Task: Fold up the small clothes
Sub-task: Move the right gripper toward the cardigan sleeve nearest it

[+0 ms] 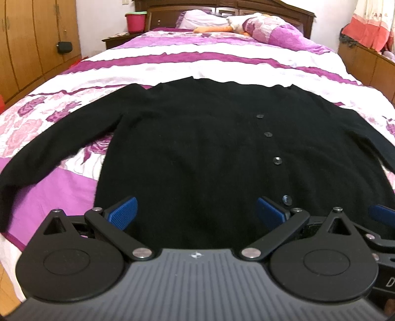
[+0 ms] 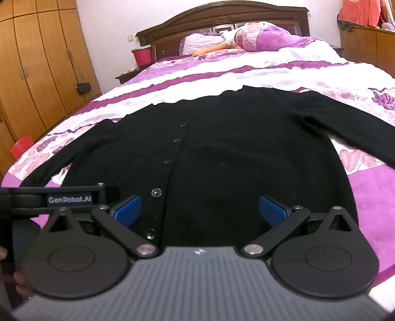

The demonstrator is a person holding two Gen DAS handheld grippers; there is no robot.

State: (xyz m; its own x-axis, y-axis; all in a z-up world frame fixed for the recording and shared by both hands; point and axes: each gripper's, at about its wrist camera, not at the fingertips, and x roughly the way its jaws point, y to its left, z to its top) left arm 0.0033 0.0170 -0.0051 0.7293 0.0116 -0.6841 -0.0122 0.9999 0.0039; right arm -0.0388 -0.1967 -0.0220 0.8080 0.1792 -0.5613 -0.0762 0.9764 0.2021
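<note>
With both tools spread apart, left tool (image 1: 196,210) and right tool (image 2: 200,210) should pinch the black cardigan (image 1: 209,148) hem at 6 o'clock evenly.

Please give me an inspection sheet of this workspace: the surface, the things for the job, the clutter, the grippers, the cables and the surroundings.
Surface: bed with purple and white floral bedspread, mostly smooth.
Job's things: one black cardigan lying flat, buttoned, both sleeves spread outward; not yet folded.
Clutter: a folded quilt, a pillow and an orange soft toy at the head end, apart from the cardigan.
Grippers: left gripper open, above the cardigan's near hem, holding nothing; right gripper open, also above the hem, holding nothing.
Cables: nothing seen.
Surroundings: wooden headboard, wooden wardrobe with a small black bag hanging on it, pink bucket on the bedside table.
</note>
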